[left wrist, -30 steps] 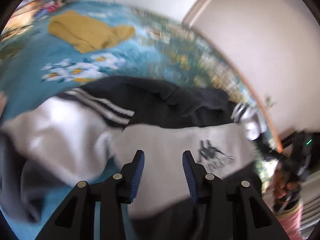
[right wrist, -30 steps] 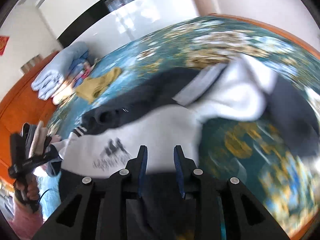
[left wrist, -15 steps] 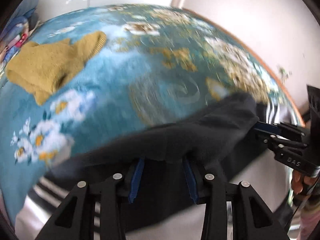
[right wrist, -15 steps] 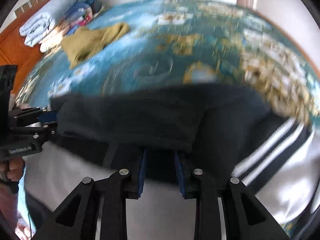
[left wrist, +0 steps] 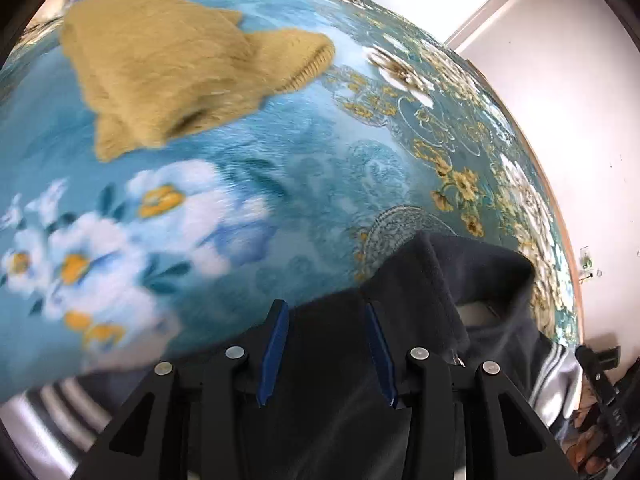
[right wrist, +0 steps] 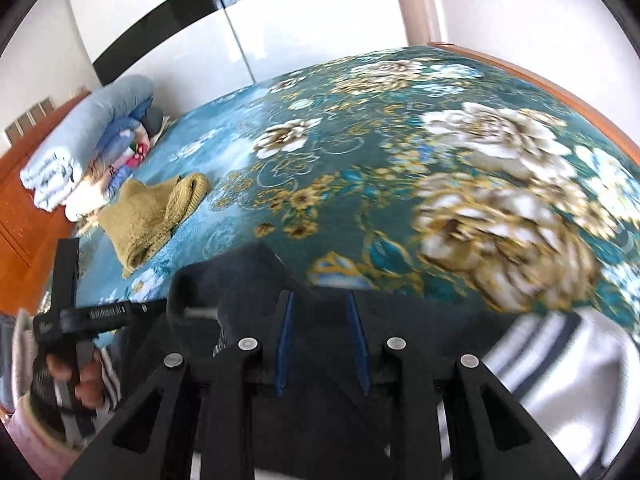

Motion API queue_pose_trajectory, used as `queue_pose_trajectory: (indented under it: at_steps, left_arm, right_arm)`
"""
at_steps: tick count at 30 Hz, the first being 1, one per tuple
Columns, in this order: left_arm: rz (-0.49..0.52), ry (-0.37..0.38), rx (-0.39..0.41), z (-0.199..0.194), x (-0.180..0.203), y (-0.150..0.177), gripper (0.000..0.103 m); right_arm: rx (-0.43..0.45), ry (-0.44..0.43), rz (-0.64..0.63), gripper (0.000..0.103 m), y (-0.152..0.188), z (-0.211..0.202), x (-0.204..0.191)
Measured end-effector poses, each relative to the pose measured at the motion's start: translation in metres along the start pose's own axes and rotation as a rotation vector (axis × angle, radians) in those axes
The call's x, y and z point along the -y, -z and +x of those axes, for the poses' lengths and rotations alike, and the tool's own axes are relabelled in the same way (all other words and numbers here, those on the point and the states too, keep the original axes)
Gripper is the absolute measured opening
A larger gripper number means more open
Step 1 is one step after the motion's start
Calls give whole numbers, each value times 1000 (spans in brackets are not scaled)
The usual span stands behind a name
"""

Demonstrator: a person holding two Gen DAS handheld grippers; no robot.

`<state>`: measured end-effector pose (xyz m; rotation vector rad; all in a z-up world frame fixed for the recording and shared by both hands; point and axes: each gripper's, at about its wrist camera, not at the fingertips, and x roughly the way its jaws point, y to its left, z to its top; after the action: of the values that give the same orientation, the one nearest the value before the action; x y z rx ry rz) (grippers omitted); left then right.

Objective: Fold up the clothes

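Observation:
A dark navy garment (left wrist: pixel 440 280) with white striped sleeves (left wrist: pixel 556 368) lies on the bed, its collar end toward the bed's middle. My left gripper (left wrist: pixel 326 312) has its jaws apart with the garment's dark cloth between them; it also shows in the right wrist view (right wrist: pixel 100 316), held by a hand. My right gripper (right wrist: pixel 320 300) has its jaws apart over the same garment (right wrist: pixel 240 280). A white striped sleeve (right wrist: pixel 560 352) shows at the right. Whether either gripper pinches the cloth I cannot tell.
A mustard knit sweater (left wrist: pixel 180 68) lies crumpled further up the teal floral bedspread (left wrist: pixel 240 208); it shows in the right wrist view (right wrist: pixel 152 212) too. Rolled blue bedding (right wrist: pixel 80 152) is stacked by the wooden headboard (right wrist: pixel 20 216). A white wall (left wrist: pixel 560 80) runs along the bed's right edge.
Both grippers swung from the garment's white front up and over to its dark collar end. The white body is out of sight and the view now faces the bed's far side.

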<state>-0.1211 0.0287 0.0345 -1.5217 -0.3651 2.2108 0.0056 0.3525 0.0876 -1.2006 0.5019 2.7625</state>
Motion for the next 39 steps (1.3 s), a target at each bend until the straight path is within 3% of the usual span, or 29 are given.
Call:
queue_pose_trajectory:
  at_steps: [2, 5, 6, 10, 13, 16, 19, 25, 26, 27, 28, 31, 34, 39]
  left_arm:
    - [28, 26, 30, -26, 3, 16, 43]
    - [101, 69, 104, -68, 10, 52, 56]
    - [122, 73, 142, -83, 10, 67, 60]
    - [137, 42, 255, -116, 1, 119, 65]
    - [95, 35, 256, -120, -11, 147, 65]
    - [88, 31, 195, -113, -13, 164, 65]
    - [105, 21, 180, -119, -7, 176, 65]
    - [137, 24, 203, -139, -1, 189, 65]
    - [136, 21, 206, -141, -3, 190, 65]
    - [132, 19, 209, -143, -6, 190, 65]
    - [127, 18, 209, -143, -8, 191, 66]
    - [103, 24, 201, -141, -19, 191, 66]
    - [85, 39, 191, -137, -27, 189, 66]
    - [75, 68, 193, -137, -36, 185, 66]
  right_arm:
    - [20, 14, 2, 32, 10, -31, 22]
    - [59, 85, 9, 51, 34, -88, 59]
    - [67, 115, 11, 53, 44, -105, 70]
    - [10, 229, 31, 63, 88, -145, 112]
    - [-70, 336, 18, 63, 122, -153, 132]
    - [-105, 374, 4, 63, 148, -151, 138]
    - [-86, 399, -49, 63, 155, -142, 135]
    - [-141, 574, -193, 64, 165, -100, 127]
    - [-150, 607, -216, 59, 166, -97, 127]
    - [-157, 631, -220, 39, 166, -97, 129]
    - [-163, 645, -209, 33, 164, -98, 132]
    - [-168, 571, -77, 30, 148, -117, 144]
    - [-142, 371, 87, 29, 124, -149, 143]
    - [-38, 80, 102, 26, 63, -207, 83]
